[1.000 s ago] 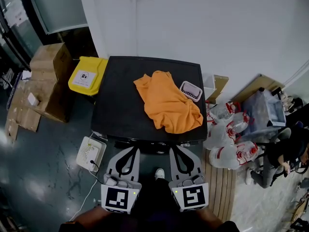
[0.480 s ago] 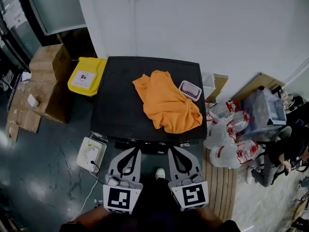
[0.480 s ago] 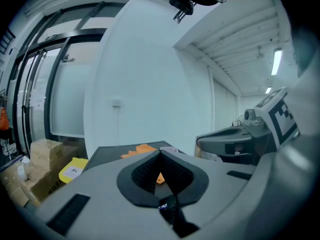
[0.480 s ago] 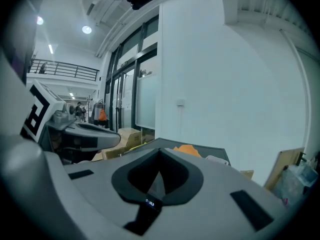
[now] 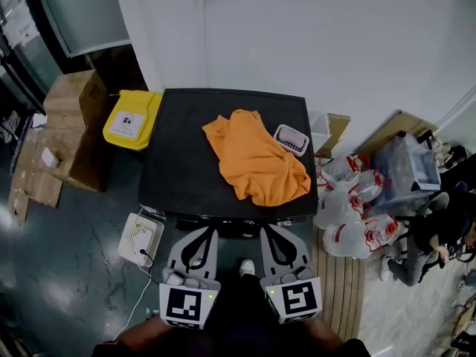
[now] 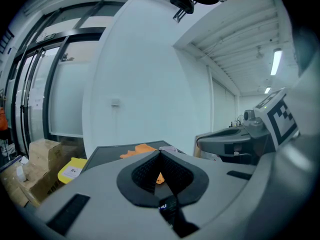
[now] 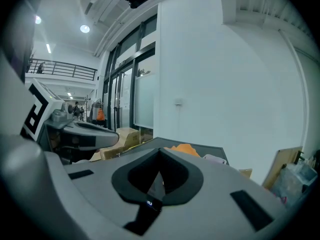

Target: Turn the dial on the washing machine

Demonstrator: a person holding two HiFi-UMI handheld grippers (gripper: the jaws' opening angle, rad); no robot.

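The washing machine (image 5: pixel 186 158) shows as a black flat top against the white wall. An orange cloth (image 5: pixel 256 158) and a small white basket (image 5: pixel 291 140) lie on it. Its front face and dial are hidden below the top's front edge. My left gripper (image 5: pixel 205 231) and right gripper (image 5: pixel 268 230) hang side by side just in front of that edge. Both are shut and hold nothing. In the left gripper view the left gripper (image 6: pixel 160 152) points over the top toward the cloth (image 6: pixel 137 149). The right gripper (image 7: pixel 160 152) shows the same cloth (image 7: pixel 184 148).
A yellow bin (image 5: pixel 134 119) and cardboard boxes (image 5: pixel 71 125) stand left of the machine. A white device with a cable (image 5: pixel 140 236) lies on the floor at the front left. Plastic bags (image 5: pixel 357 218) and a seated person (image 5: pixel 439 236) are at the right.
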